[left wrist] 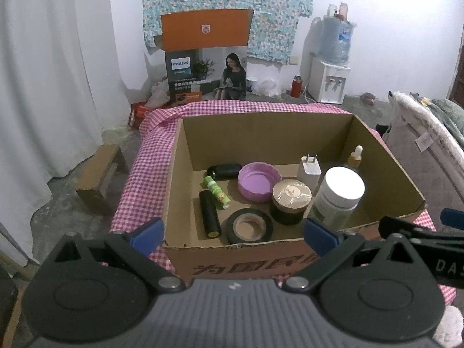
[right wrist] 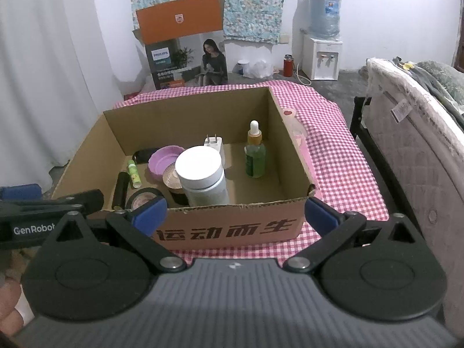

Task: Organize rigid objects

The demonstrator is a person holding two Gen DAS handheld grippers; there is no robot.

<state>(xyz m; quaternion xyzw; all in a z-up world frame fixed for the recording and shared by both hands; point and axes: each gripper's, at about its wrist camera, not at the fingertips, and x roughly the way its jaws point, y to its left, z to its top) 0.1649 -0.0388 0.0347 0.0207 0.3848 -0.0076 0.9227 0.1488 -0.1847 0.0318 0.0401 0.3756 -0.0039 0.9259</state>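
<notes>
White-walled room, pink checked cloth (right wrist: 342, 156) over the table, open cardboard box (left wrist: 261, 136) on it. Inside I see a white-lidded jar (left wrist: 339, 194), dropper bottle (right wrist: 255, 156), white charger (left wrist: 309, 168), purple lid (left wrist: 259, 181), round wooden-topped tin (left wrist: 291, 200), black tape roll (left wrist: 250, 226), black tube (left wrist: 209, 214), green tube (left wrist: 217, 192), black case (left wrist: 224, 171). My left gripper (left wrist: 232, 230) and right gripper (right wrist: 235, 213) hover before the box's near wall, jaws spread wide, holding nothing.

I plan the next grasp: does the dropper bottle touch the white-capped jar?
Apart. The right wrist view shows bare box floor between the dropper bottle and white-capped jar.
</notes>
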